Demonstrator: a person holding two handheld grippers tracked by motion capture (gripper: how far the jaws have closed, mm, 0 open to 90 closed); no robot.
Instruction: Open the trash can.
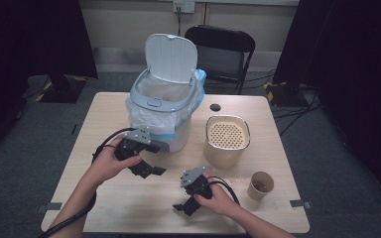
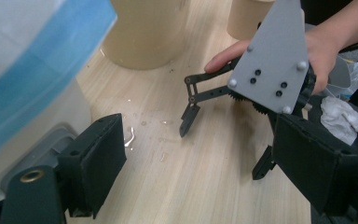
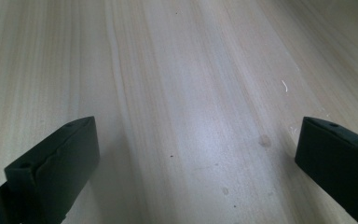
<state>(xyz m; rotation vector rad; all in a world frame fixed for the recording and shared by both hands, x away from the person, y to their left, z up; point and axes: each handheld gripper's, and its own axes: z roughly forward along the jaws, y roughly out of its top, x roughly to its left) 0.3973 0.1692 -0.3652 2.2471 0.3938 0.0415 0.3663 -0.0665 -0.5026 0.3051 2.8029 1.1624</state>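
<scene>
Gaping empty, the left claw hangs just beside the white bin.

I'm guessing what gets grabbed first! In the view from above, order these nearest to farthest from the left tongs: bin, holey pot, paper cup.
From the left tongs:
1. White lidded plastic bin, right beside them.
2. Beige pot with holed lid, to the right.
3. Brown paper cup, far right front.
</scene>
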